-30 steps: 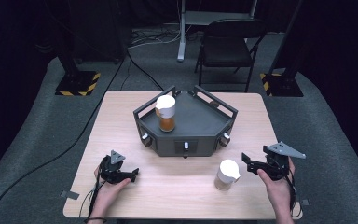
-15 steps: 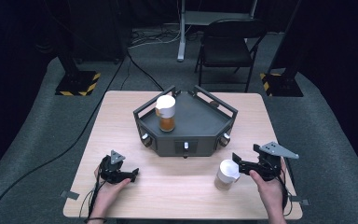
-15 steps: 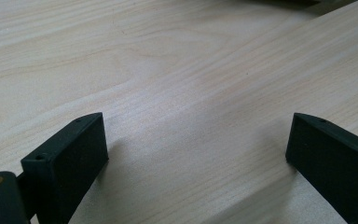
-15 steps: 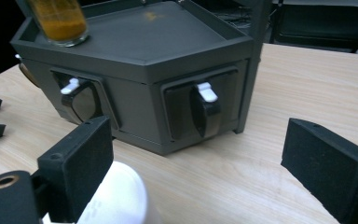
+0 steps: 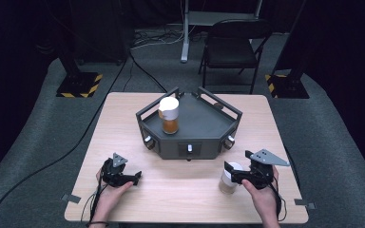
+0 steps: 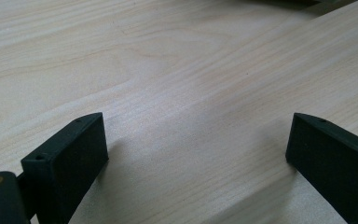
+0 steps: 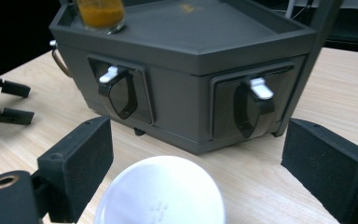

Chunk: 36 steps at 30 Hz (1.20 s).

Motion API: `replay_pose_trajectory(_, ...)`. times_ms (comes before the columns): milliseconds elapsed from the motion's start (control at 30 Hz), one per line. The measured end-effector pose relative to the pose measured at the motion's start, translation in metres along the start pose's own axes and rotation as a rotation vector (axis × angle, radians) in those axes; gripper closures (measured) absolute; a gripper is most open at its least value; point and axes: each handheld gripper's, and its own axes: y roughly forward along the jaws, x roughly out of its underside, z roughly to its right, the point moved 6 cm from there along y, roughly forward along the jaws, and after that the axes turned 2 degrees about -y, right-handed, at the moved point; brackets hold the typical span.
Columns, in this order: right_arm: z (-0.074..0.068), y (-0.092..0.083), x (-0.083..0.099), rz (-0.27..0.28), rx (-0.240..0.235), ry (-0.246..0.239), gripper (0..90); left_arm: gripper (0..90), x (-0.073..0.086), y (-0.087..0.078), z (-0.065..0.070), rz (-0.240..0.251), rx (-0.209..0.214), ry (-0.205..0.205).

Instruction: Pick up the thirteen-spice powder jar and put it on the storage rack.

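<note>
- Two jaws of the right gripper are spread wide, a white-lidded jar seen between them, untouched.
- Left gripper is held agape over bare table.
- Beyond, a dark tray carries a second jar.

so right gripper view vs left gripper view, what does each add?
Right gripper view: white-lidded jar between its open jaws, grey box with two white-tipped knobs and an amber jar on top, plus the left gripper far off. Left gripper view: its own open jaws over bare wood, nothing between them. Both: the table and wide-open jaws.
</note>
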Motion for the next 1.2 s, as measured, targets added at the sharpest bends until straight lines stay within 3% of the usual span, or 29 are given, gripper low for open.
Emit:
replay_pose_trajectory(267,-0.007,0.010,0.007,-0.025,-0.027,-0.020,9.1,4.9,0.000,0.000,0.000,0.000,0.000,0.000)
replay_pose_trajectory(600,-0.013,0.018,0.022,-0.057,-0.022,-0.045,14.2,4.9,0.000,0.000,0.000,0.000,0.000,0.000)
replay_pose_trajectory(1200,-0.014,0.022,0.048,-0.025,0.003,-0.043,26.3,4.9,0.000,0.000,0.000,0.000,0.000,0.000)
